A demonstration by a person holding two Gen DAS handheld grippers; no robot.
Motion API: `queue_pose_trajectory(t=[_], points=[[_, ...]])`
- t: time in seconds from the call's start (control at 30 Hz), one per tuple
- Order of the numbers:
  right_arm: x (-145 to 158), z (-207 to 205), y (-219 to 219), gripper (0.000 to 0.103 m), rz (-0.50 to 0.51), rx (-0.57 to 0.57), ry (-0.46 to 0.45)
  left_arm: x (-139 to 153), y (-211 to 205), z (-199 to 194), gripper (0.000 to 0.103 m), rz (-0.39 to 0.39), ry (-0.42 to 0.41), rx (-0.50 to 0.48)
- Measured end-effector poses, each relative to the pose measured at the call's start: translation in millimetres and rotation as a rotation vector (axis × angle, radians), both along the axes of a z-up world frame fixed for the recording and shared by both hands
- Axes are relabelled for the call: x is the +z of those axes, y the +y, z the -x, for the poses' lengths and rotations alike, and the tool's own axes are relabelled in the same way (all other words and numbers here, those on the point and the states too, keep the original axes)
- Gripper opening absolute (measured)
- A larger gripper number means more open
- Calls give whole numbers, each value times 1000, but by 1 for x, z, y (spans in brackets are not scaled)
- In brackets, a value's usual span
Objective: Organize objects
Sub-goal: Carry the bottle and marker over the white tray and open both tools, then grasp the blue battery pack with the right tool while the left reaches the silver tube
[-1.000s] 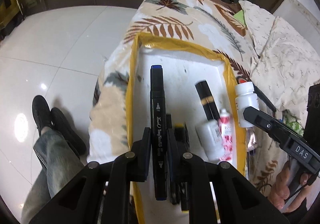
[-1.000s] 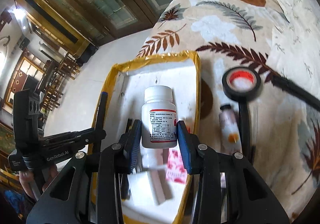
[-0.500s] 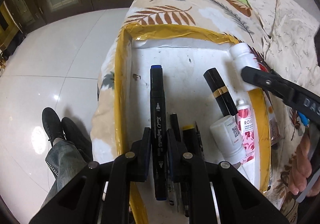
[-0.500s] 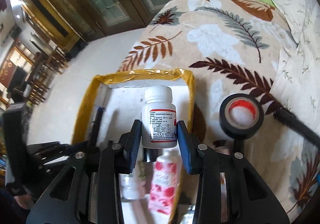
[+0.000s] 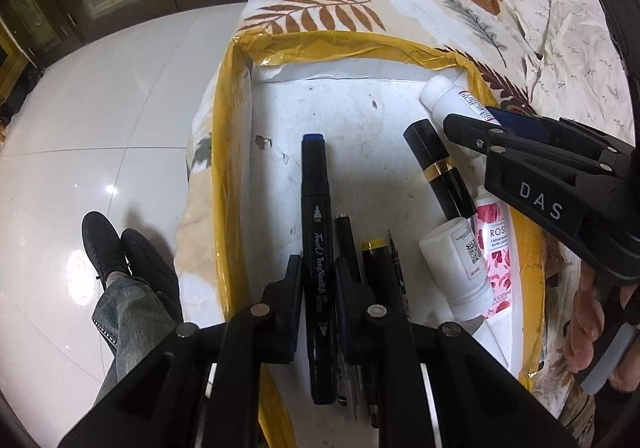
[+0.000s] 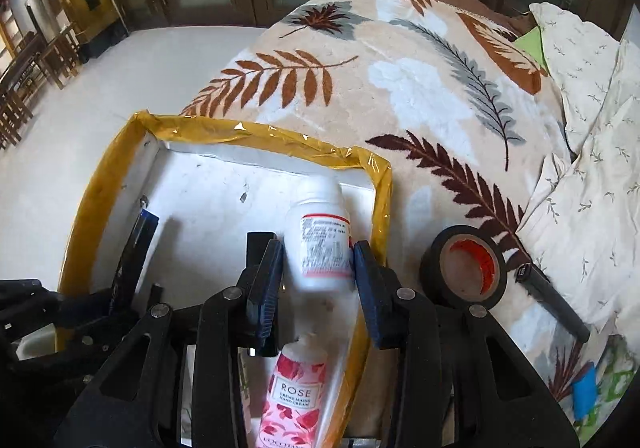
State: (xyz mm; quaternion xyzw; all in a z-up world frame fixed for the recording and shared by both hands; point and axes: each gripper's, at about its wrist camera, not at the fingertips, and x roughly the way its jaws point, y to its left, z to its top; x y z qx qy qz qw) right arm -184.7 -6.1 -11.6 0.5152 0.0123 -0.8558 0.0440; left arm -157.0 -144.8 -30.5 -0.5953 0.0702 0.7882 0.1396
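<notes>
A white tray with a yellow taped rim (image 5: 228, 119) (image 6: 100, 175) lies on a leaf-patterned blanket. My left gripper (image 5: 318, 280) is shut on a black marker with a blue tip (image 5: 316, 215), held low over the tray's left half. My right gripper (image 6: 318, 264) is shut on a white pill bottle with a red-edged label (image 6: 322, 232) (image 5: 448, 99), tilted over the tray's far right corner. In the tray lie a black tube with a gold band (image 5: 438, 167), a rose hand cream tube (image 5: 496, 248) (image 6: 294, 392), a small white bottle (image 5: 458, 268) and several dark pens (image 5: 372, 272).
A roll of black tape with a red core (image 6: 466, 266) lies on the blanket right of the tray, beside a black rod (image 6: 554, 298). Cream bedding (image 6: 592, 127) is piled at the right. A person's shoes and jeans leg (image 5: 120, 260) stand on the white tiled floor at left.
The right gripper carried the pill bottle in over the tray's far right corner and tilted it. The left gripper sank a little toward the tray with the marker.
</notes>
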Motion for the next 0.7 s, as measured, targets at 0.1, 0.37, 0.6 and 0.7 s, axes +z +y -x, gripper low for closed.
queue_pose_trajectory(t=[0.1, 0.37, 0.6, 0.7], points=[[-1, 0, 2, 36, -1, 13, -1, 0, 0, 0, 15, 0, 1, 4], [3, 1, 7, 41, 56, 30, -18, 5, -14, 3, 15, -130, 6, 51], [21, -28, 44, 45, 321, 9, 4, 21, -26, -15, 41, -319, -24, 127], [25, -60, 69, 45, 453, -10, 31, 37, -8, -35, 54, -393, 15, 108]])
